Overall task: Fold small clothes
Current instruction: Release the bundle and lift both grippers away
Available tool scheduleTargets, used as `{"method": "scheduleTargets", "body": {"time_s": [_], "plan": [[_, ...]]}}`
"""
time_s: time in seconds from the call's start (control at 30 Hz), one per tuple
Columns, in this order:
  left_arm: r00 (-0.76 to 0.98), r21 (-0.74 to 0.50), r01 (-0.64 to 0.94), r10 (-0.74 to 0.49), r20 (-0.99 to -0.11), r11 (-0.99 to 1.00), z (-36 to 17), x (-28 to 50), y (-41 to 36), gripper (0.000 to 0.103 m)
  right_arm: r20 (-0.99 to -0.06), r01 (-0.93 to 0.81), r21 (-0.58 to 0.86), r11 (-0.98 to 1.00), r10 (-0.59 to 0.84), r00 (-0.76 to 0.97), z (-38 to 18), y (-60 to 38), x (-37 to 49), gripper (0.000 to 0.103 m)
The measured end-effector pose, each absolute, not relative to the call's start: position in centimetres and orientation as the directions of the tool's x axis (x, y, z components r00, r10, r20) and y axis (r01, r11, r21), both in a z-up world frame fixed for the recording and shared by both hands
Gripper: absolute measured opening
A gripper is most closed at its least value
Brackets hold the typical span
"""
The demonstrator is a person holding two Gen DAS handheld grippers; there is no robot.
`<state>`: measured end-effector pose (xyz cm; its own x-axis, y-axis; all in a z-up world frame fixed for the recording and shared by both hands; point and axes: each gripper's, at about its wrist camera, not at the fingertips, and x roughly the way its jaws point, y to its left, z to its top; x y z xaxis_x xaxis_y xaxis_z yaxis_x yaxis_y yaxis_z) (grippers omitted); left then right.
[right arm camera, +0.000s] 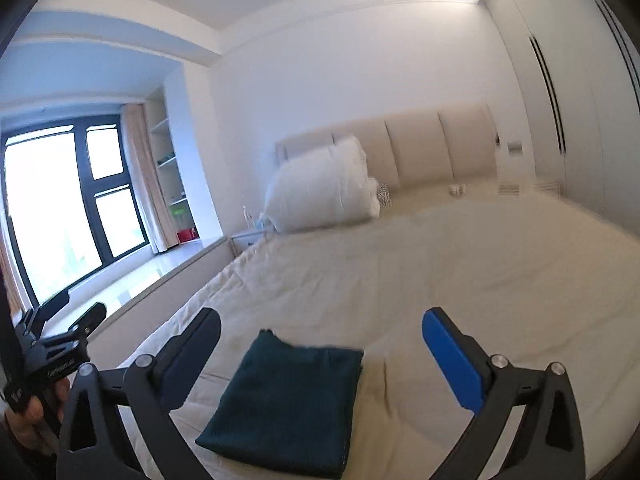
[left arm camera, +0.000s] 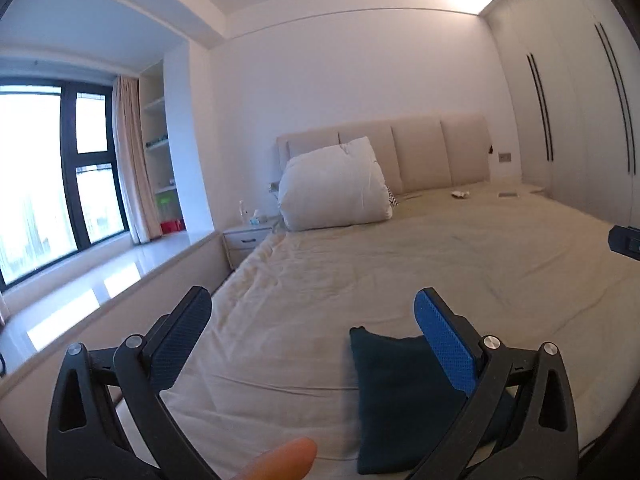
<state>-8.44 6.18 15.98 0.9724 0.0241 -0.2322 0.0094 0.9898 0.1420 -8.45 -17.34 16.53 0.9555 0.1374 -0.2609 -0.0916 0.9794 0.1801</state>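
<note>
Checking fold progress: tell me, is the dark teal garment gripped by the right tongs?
No, the folded dark teal garment lies flat on the bed between the open right tongs.

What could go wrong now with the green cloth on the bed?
1. The folded green cloth lies near the foot edge of the bed; a careless nudge might push it off.
2. Both tools, left and right, are open and hold nothing; closing on just the top layer could pull the fold apart.
3. The sheet is wrinkled, so a pinch might catch it along with the cloth.
</note>
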Motion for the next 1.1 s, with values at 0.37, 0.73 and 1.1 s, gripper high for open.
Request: {"method": "scheduleTargets", "body": {"time_s": [0.37,0.73,1.1], "plan": [[0.773,-0.024,0.05,-0.054,-0.632,0.998,8.7,-5.5,6.6,0.103,-0.505,-0.002,0.115,0.993,0.06,0.861,13.0,-15.1,-6.8,0.103],[0.671,-0.004,0.045,-0.033,-0.741,0.999,2.6,-2.6,5.8,0.103,-0.696,0.1,0.112,0.989,0.006,0.718,5.9,-15.7,-4.8,0.103],[0.631,-0.01,0.051,-0.04,-0.775,0.999,0.0,-0.1,5.9,0.103,-0.749,0.101,0.097,0.99,0.006,0.663,4.0,-14.7,-4.4,0.103]]}}
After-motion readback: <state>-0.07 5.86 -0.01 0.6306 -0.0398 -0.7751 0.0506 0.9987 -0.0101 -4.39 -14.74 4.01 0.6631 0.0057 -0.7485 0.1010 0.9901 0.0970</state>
